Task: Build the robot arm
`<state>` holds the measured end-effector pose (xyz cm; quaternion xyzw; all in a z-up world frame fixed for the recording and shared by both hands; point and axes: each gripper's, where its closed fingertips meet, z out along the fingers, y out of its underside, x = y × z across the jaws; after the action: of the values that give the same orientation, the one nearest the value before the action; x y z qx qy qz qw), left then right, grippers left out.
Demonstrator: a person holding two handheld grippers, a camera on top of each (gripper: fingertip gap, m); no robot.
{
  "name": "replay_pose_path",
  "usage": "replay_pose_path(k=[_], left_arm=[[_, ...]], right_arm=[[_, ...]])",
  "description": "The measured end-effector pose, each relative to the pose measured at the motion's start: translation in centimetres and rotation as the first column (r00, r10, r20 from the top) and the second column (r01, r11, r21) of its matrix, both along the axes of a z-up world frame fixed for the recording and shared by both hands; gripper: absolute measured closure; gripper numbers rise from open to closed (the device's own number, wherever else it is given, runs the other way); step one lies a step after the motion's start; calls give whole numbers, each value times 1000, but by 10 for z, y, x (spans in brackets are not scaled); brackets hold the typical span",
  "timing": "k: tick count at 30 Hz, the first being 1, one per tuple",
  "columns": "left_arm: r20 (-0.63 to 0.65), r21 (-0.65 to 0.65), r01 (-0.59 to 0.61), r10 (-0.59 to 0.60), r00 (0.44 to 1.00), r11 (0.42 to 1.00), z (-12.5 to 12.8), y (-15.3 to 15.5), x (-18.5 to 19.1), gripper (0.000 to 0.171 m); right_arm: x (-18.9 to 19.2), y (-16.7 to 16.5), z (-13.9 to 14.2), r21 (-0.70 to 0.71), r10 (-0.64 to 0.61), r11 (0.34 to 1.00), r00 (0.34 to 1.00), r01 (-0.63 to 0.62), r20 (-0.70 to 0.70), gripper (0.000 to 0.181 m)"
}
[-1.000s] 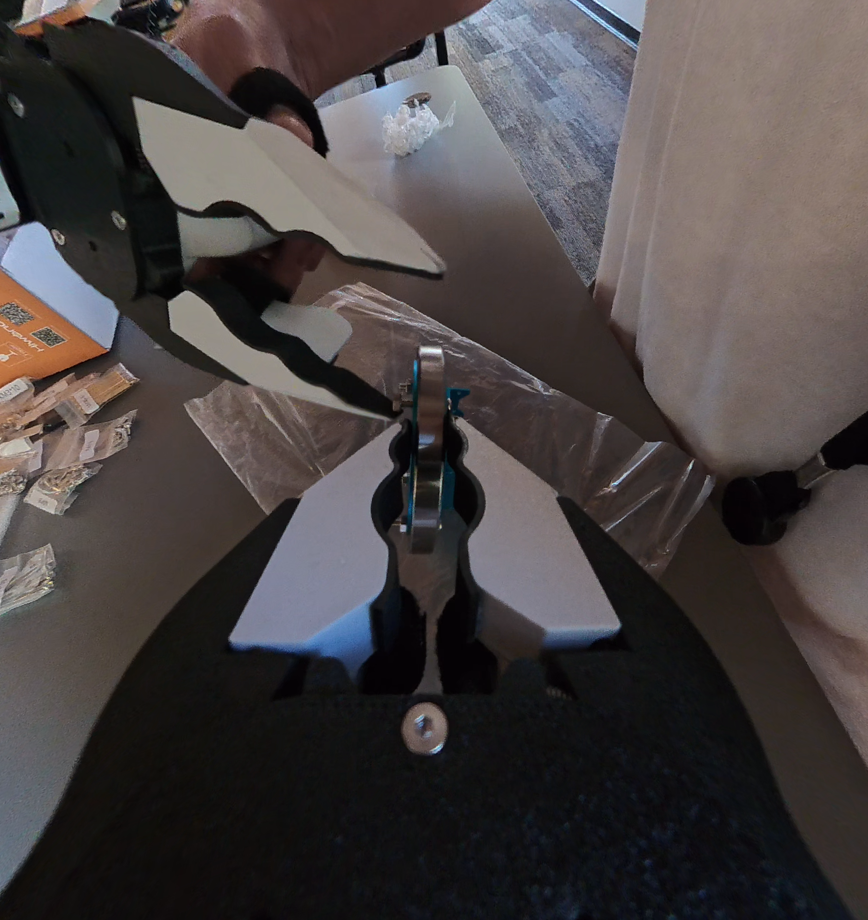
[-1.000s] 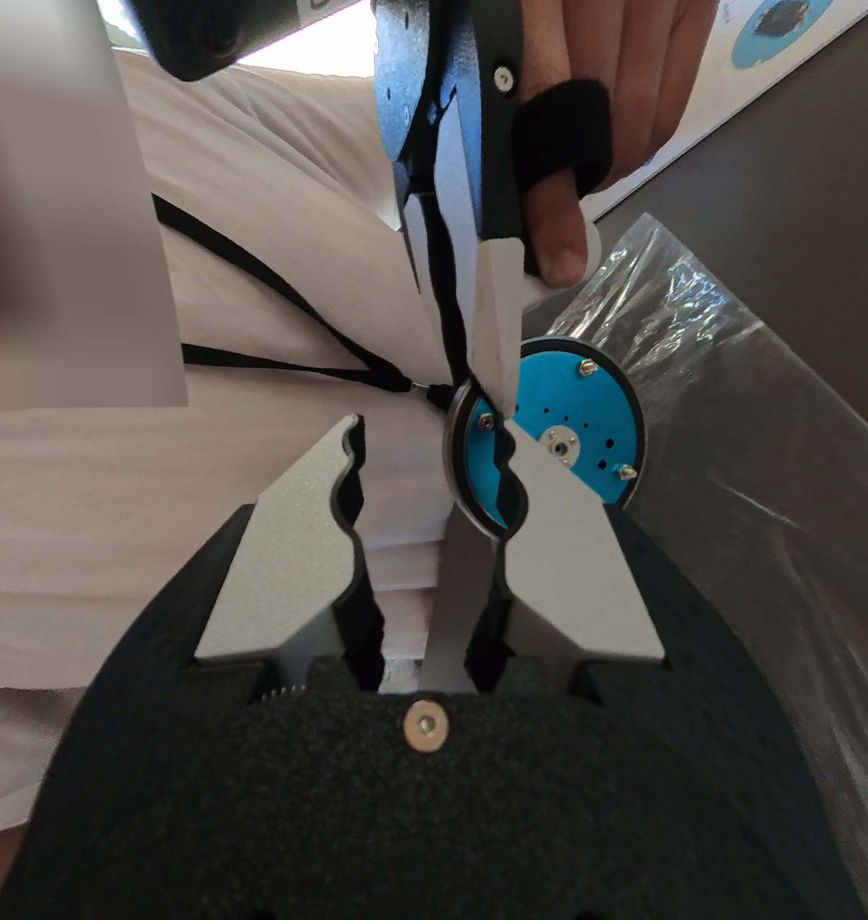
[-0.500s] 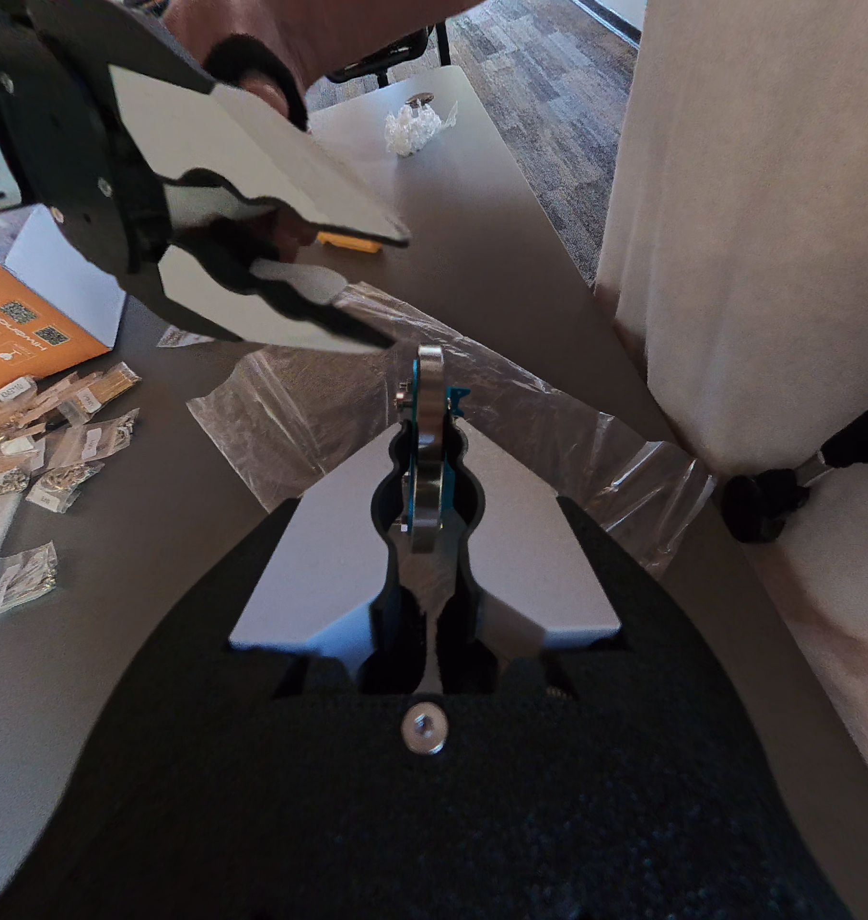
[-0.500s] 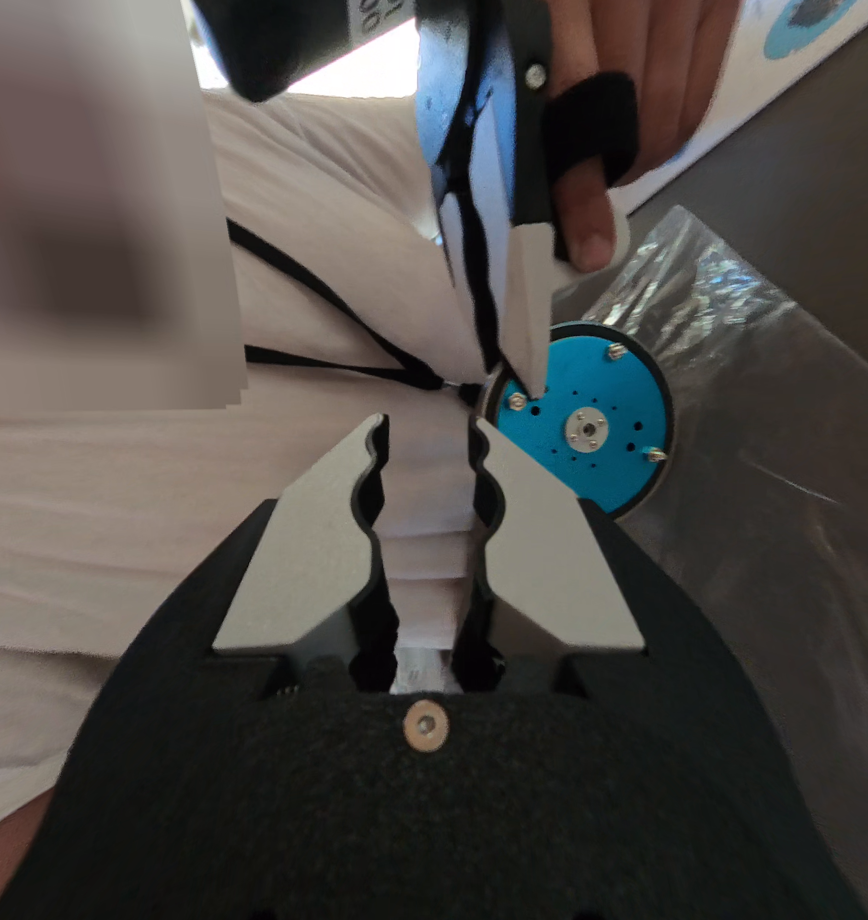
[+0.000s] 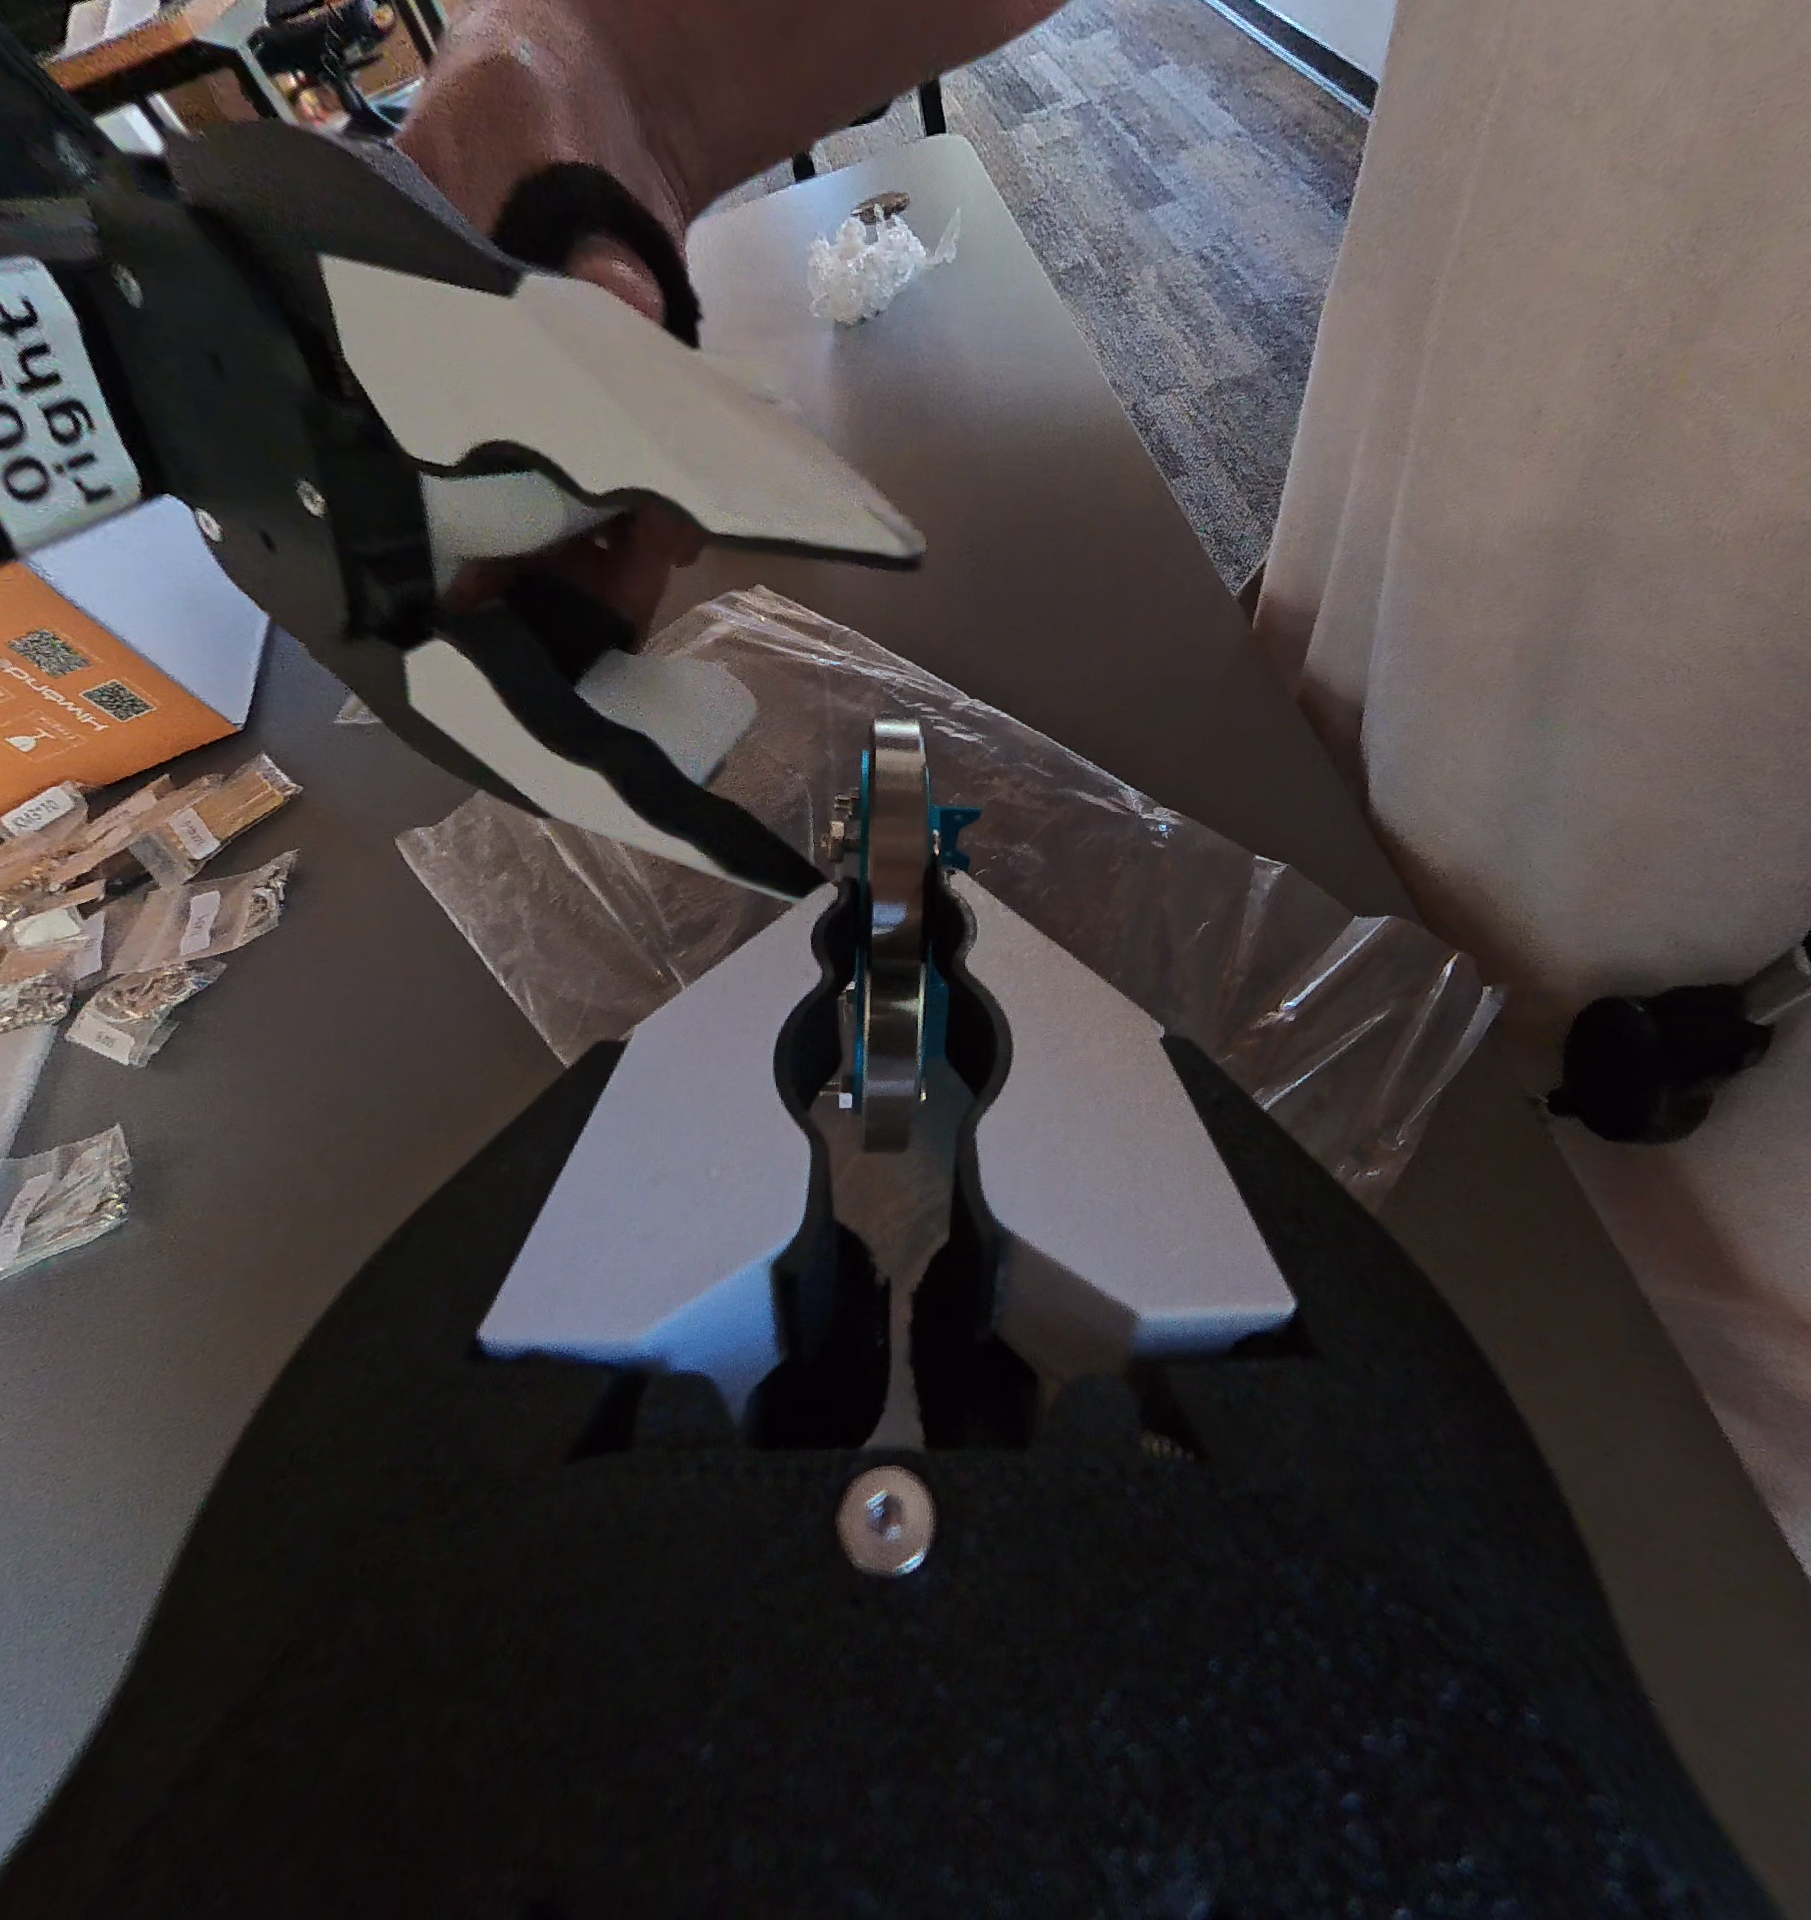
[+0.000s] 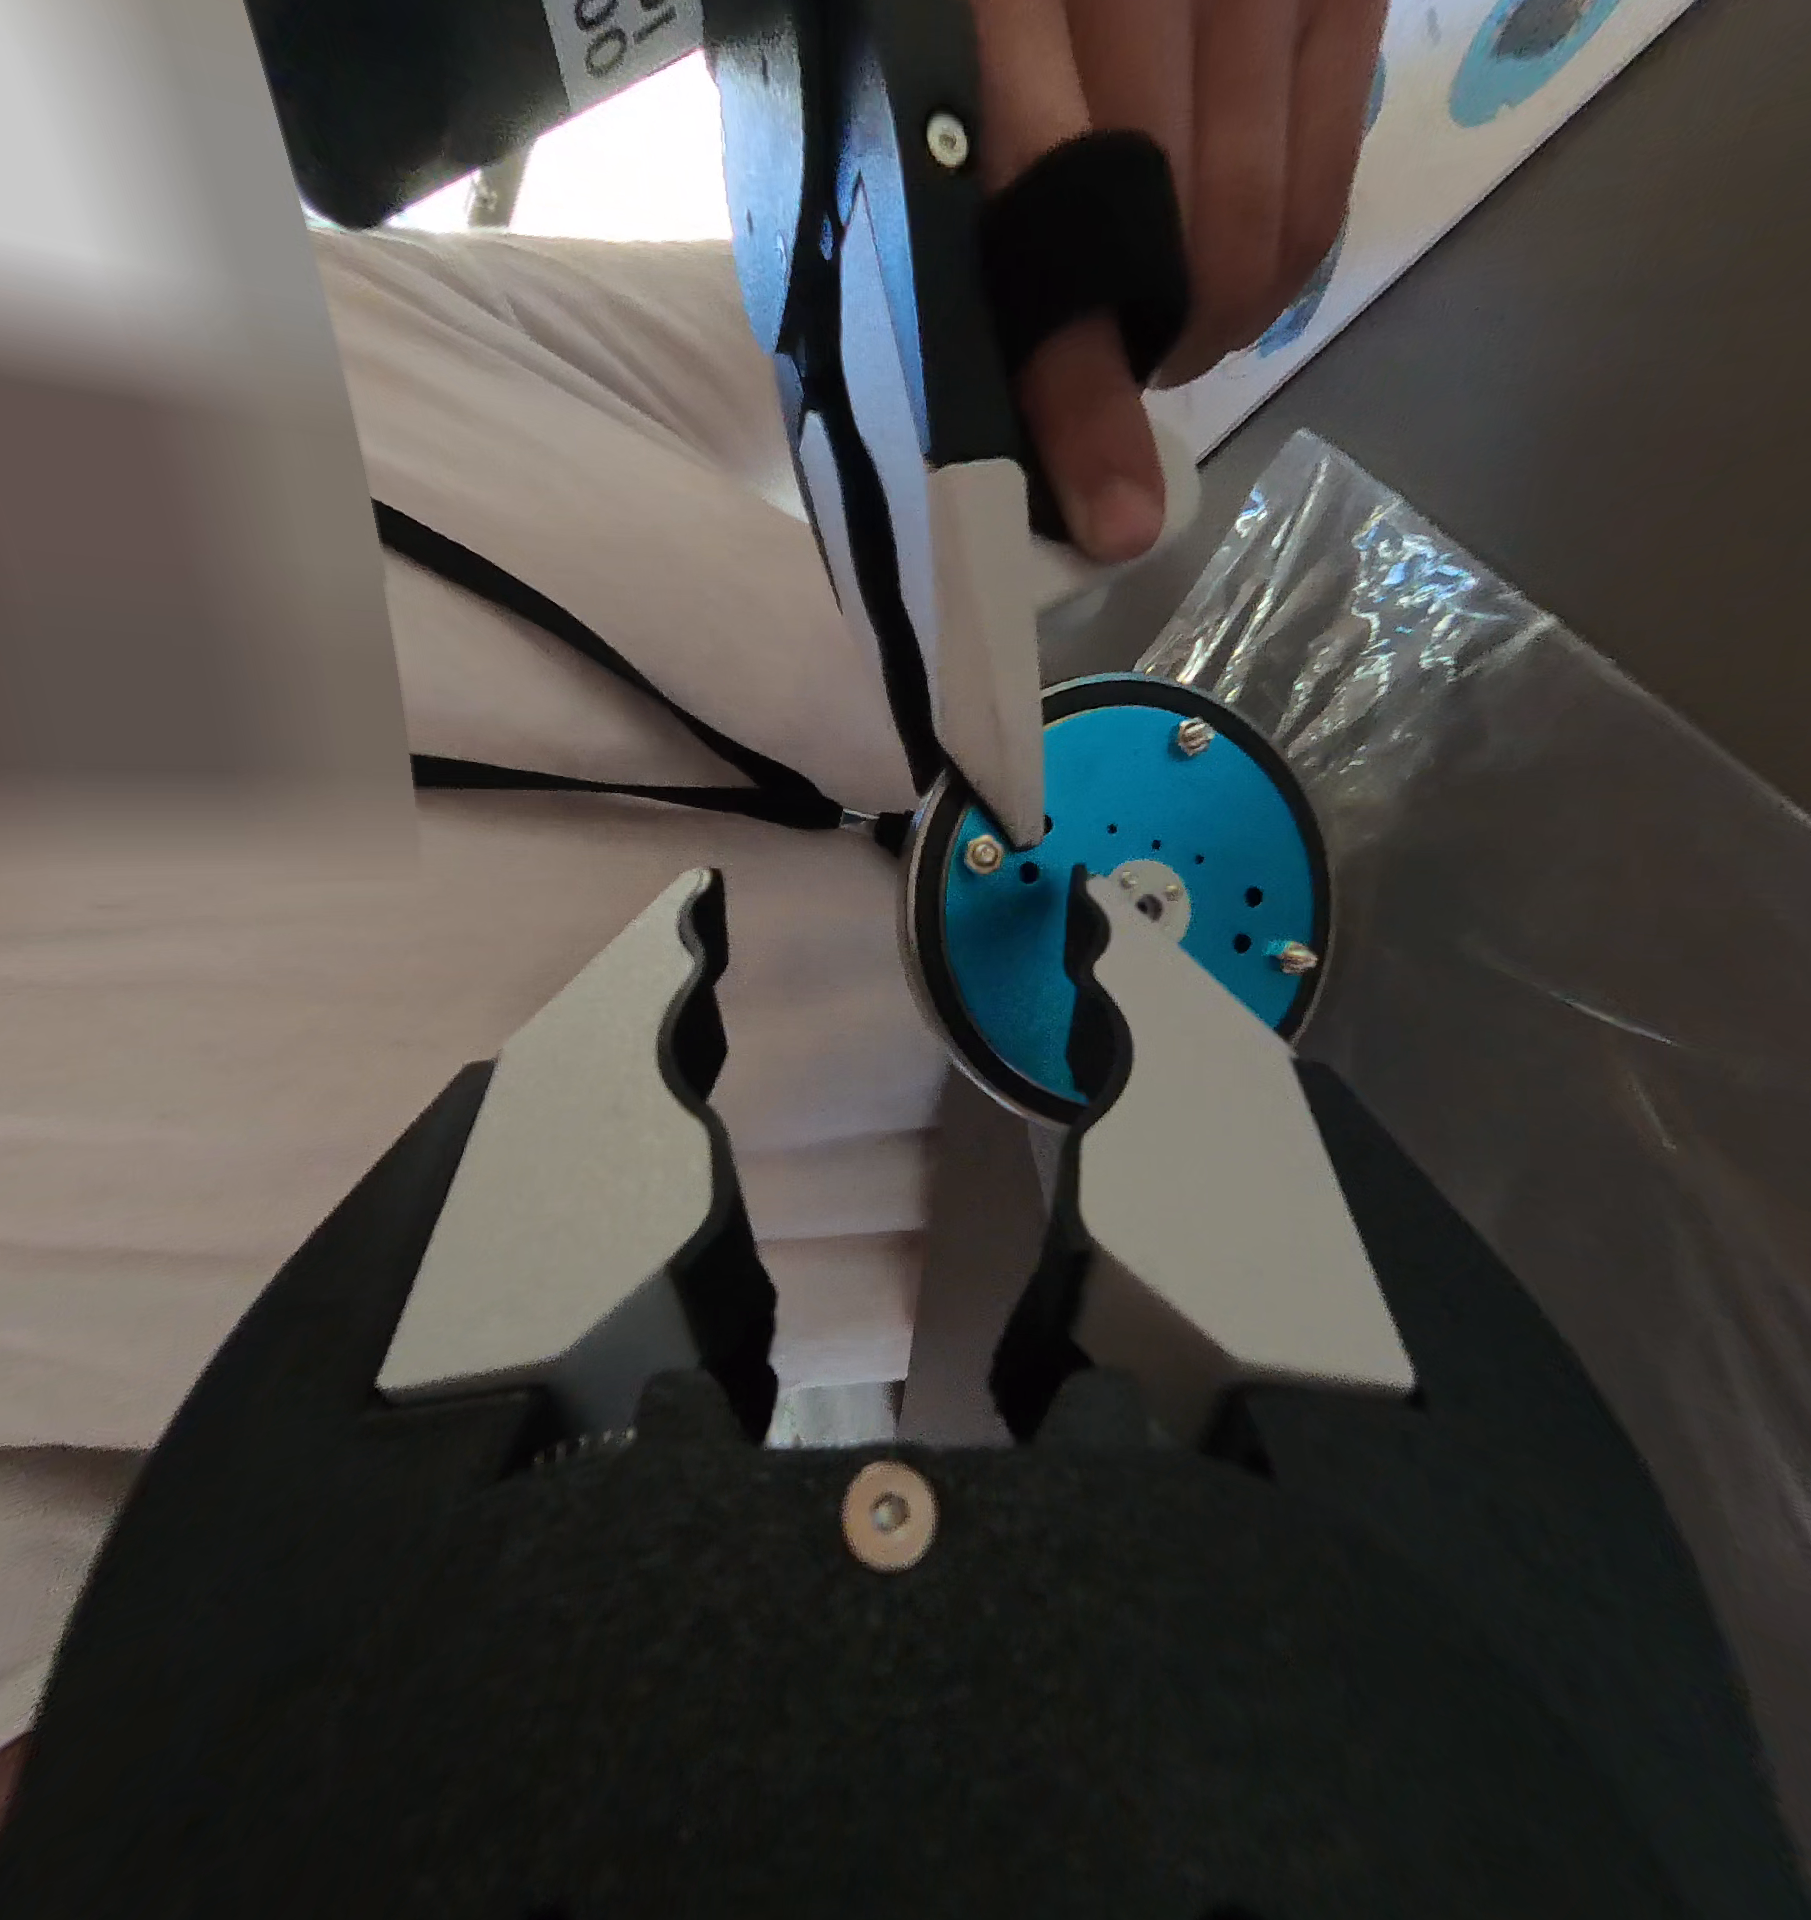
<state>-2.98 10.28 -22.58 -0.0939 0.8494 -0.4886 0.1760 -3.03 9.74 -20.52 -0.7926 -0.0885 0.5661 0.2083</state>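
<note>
Fingers of the left gripper (image 5: 893,914) are clamped on the rim of a disc (image 5: 893,935), blue-faced with a steel edge, held upright and edge-on between them above a clear bag (image 5: 1088,883) on the bench (image 5: 1036,540). The right gripper (image 6: 885,894) stands spread and empty; one of its fingers (image 6: 1171,1049) overlaps the disc's blue face (image 6: 1026,966) in its own view, the other sits well apart toward the person's white shirt (image 6: 620,499). Half a second ago those fingers were nearer together and off to the side of the disc; now they have widened, and in the left view the lower tip (image 5: 776,862) has come back to the disc's face near a small screw (image 5: 841,816), whether touching cannot be told. So the right side looks to be working at the face while the left holds the disc steady. Left of the fingers lie small packets of hardware (image 5: 122,914) and an orange card (image 5: 39,707); beyond them, far down the bench, sits a white crumpled lump (image 5: 865,260). A black strap clip (image 5: 1649,1049) hangs right of the fingers. Crowding is the snag: the left fingers cover part of the disc, and the bag lies slack just under it.
</note>
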Motion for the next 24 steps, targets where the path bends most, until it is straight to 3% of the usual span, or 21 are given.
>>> replay_pose_path(k=[2, 4, 5, 7, 10, 13, 15, 16, 17, 18, 21, 24], left_arm=[[1, 3, 6, -6, 1000, 1000, 0, -1, -2, 159], [6, 3, 1, -1, 1000, 1000, 0, -1, -1, 159], [4, 2, 0, 0, 1000, 1000, 0, 0, -1, 159], [0, -3, 0, 0, 1000, 1000, 0, 0, -1, 159], [-2, -5, 1, -1, 1000, 1000, 0, -1, -1, 159], [-9, -13, 6, -6, 1000, 1000, 0, -1, -1, 159], [-9, -16, 4, -4, 1000, 1000, 1, 0, -1, 159], [-7, -13, 1, -2, 1000, 1000, 1, 0, -1, 159], [-6, -11, -1, 1, 1000, 1000, 1, 0, 0, 159], [-7, -11, -2, 2, 1000, 1000, 1, 0, 0, 159], [-5, -12, -3, 3, 1000, 1000, 1, 0, 0, 159], [-10, -19, 0, 0, 1000, 1000, 1, 0, 0, 159]], right_arm=[[-6, -2, 3, -2, 10, 1000, 999, -10, -31, 117], [-3, -8, 15, 0, 1, 1000, 996, -1, -84, 127], [-1, -11, 24, 23, -6, 1000, 992, 10, -126, 143], [6, -11, 29, 48, -69, 996, 989, 76, -131, 138], [8, -4, 7, 53, -140, 988, 990, 142, -28, 116], [-6, -4, 9, 38, -110, 993, 989, 114, -95, 110], [-6, -8, 19, 39, -112, 992, 985, 118, -131, 113], [-4, -13, 32, 76, -93, 991, 977, 110, -192, 132], [0, -15, 48, 104, -108, 985, 958, 140, -267, 136], [7, -11, 47, 99, -161, 977, 954, 191, -255, 133], [11, -5, 8, 75, -227, 970, 972, 231, -59, 112], [-6, -2, 8, 59, -192, 978, 974, 200, -116, 106]])
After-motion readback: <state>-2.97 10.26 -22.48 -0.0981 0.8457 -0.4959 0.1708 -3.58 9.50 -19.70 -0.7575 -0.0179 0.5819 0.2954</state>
